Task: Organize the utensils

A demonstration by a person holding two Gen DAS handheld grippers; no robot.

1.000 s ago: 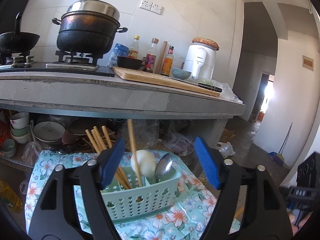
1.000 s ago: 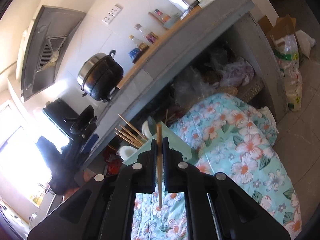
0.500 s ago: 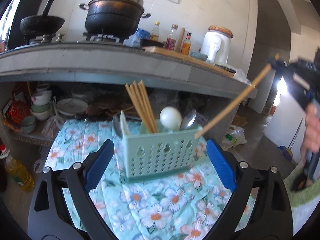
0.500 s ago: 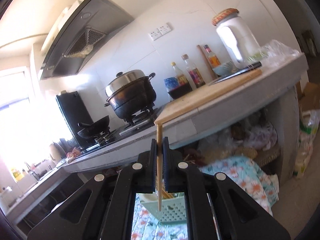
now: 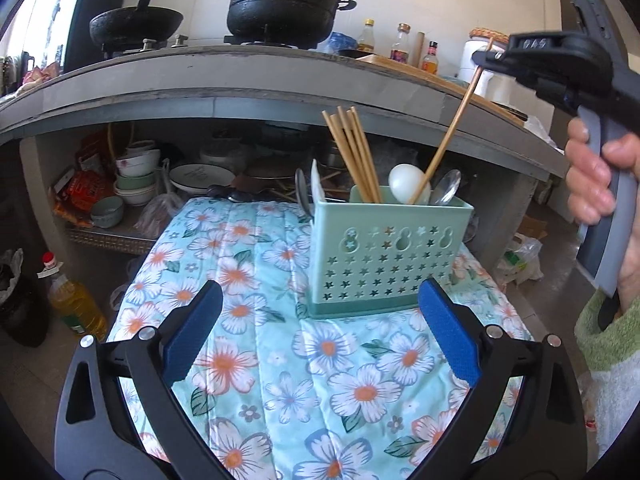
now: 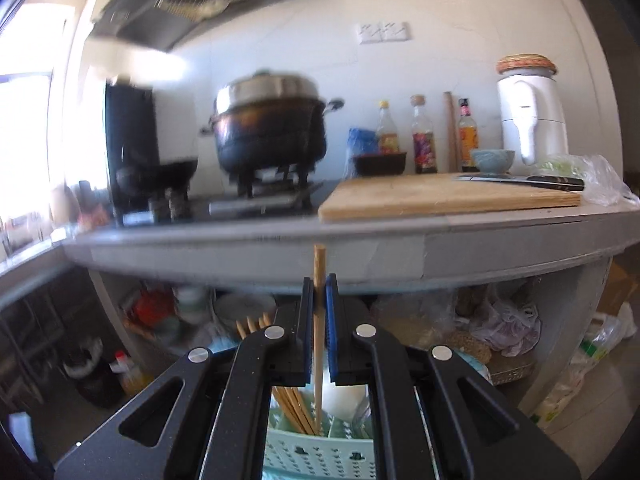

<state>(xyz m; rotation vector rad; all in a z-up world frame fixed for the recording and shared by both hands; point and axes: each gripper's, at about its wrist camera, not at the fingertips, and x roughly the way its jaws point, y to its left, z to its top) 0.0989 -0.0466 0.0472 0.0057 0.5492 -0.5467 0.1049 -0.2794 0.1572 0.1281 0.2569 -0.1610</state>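
Observation:
A mint green utensil basket (image 5: 390, 252) stands on the floral cloth (image 5: 280, 360). It holds several wooden chopsticks (image 5: 354, 152), a white spoon (image 5: 406, 182) and a metal spoon (image 5: 448, 188). My right gripper (image 6: 319, 292) is shut on one chopstick (image 6: 318, 340). The chopstick (image 5: 450, 132) slants with its lower end inside the basket (image 6: 316, 456). The right gripper (image 5: 486, 58) is above and to the right of the basket. My left gripper (image 5: 320, 328) is open and empty, in front of the basket.
A grey counter (image 5: 240, 88) overhangs the table, with a black pot (image 5: 282, 4), a wok (image 5: 134, 26), bottles and a cutting board (image 6: 448, 196). Bowls and plates (image 5: 136, 176) sit on the shelf beneath. An oil bottle (image 5: 74, 300) stands on the floor at left.
The right gripper has lowered the chopstick so its lower end now sits inside the basket. The left gripper has pulled back from the basket.

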